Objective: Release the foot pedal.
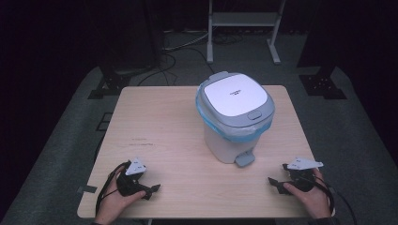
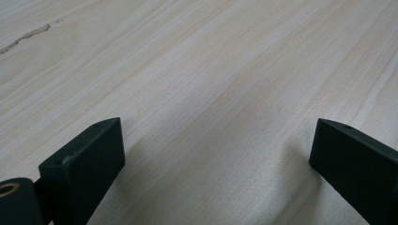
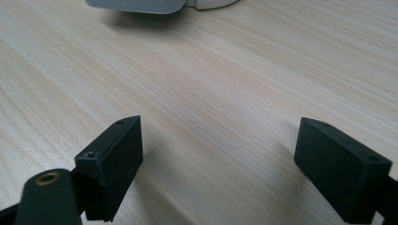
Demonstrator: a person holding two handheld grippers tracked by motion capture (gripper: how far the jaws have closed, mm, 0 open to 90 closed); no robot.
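Observation:
A small white pedal bin [image 1: 234,117] stands on the wooden table [image 1: 159,122], right of centre. It has a shut white lid, a grey rim and a blue bag liner, and its grey pedal [image 1: 245,159] faces the near edge. My left gripper [image 1: 152,191] rests at the near left corner, held by a hand, and in its own view my left gripper [image 2: 218,136] stands open over bare wood. My right gripper [image 1: 278,174] lies at the near right, also open. In its own view my right gripper [image 3: 220,129] has nothing between the jaws, and the pedal [image 3: 141,5] is farther off.
Grey carpet [image 1: 61,154] surrounds the table. A white metal stand [image 1: 244,23] and dark cables [image 1: 173,51] sit on the floor beyond the far edge. Bare tabletop lies left of the bin and between the two grippers.

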